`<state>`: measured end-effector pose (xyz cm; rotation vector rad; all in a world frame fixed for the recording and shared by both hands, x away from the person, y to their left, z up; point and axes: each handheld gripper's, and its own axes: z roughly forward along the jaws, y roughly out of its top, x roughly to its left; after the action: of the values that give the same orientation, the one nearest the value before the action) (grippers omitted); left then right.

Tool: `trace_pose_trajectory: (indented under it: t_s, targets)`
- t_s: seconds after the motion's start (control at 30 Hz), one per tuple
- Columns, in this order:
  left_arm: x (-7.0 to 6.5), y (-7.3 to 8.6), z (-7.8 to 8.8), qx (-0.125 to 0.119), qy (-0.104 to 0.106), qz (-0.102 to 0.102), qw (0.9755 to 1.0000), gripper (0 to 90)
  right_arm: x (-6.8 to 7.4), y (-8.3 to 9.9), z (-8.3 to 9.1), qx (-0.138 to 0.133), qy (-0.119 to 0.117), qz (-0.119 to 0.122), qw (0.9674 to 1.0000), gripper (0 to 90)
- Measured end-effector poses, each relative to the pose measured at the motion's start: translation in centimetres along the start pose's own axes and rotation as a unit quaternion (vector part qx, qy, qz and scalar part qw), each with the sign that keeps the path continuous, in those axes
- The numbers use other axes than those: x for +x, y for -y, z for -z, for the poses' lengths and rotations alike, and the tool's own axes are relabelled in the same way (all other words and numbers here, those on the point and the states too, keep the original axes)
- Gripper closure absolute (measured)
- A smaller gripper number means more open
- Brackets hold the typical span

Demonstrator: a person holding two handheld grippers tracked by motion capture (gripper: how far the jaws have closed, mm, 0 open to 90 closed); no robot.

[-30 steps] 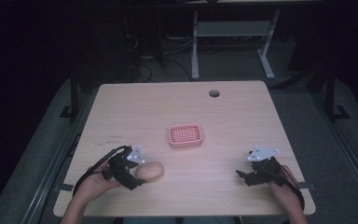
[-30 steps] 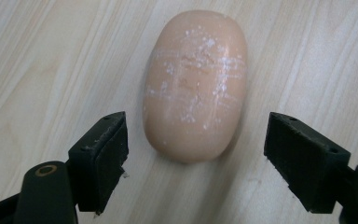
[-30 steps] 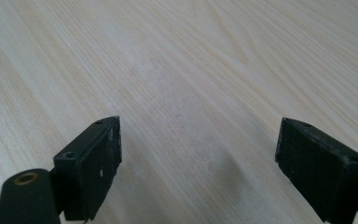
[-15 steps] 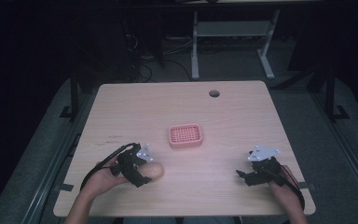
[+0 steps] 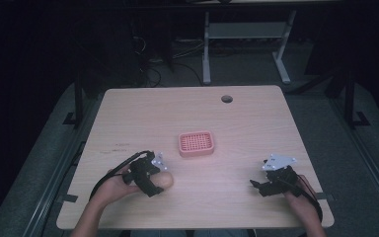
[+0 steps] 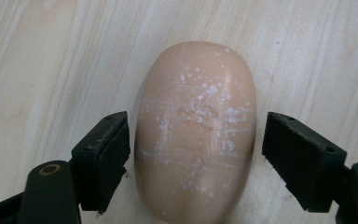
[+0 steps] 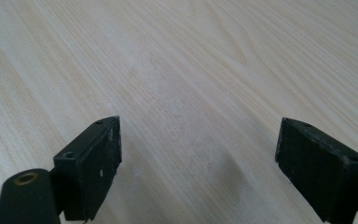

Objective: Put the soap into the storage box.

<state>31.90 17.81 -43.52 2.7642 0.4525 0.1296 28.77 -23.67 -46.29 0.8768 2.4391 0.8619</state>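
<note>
Near the front-left corner of the pale wooden surface (image 5: 256,123), the left claw (image 5: 154,183) sits over a peach-coloured oval bar of soap (image 5: 164,181). Seen from the left gripper view, the soap (image 6: 196,130) lies flat on the wood grain, its top marked with whitish scuffs and specks, and the two black jaws stand spread on either side of it. The jaw at the left of that view is just beside the soap's flank, possibly brushing it; the one at the right stands apart with a strip of bare wood between. So the left claw (image 6: 196,156) straddles the soap with its jaws parted, not clamped on it.

A pink soap dish (image 5: 196,143) with a gridded floor rests near the middle of the surface, beyond the soap and to its right, well apart from it and with nothing lying in it.

To the right of the soap dish and nearer the front edge, the right claw (image 5: 257,186) is held by the person's right hand (image 5: 296,197), a grey plate on its top. From the right gripper view, this claw (image 7: 198,154) has its jaws wide apart over bare wood, gripping nothing.

A dark round hole (image 5: 226,98) shows in the surface beyond the soap dish, toward the far edge.
</note>
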Motion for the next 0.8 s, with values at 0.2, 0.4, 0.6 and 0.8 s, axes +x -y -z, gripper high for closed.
trace_pose_trajectory:
  t_s: [0.2,0.4,0.6,0.8]
  targets:
    - [0.09,-0.27,-0.52,0.013,0.0,-0.004,0.9999,24.4,0.02,0.0,0.04,0.0,-0.001,-0.003,1.0,13.8]
    - [0.24,-0.44,-0.77,0.014,0.006,-0.003,0.9999,28.5,0.0,0.0,0.07,0.0,0.0,-0.004,1.0,13.8]
    - [0.38,-0.41,-0.86,0.016,0.012,-0.001,0.9998,29.6,0.01,0.0,0.08,0.0,0.0,-0.004,1.0,13.8]
    - [0.4,-0.42,-0.79,0.016,0.012,-0.002,0.9998,31.0,-0.02,0.0,0.1,-0.001,0.0,-0.003,1.0,13.8]
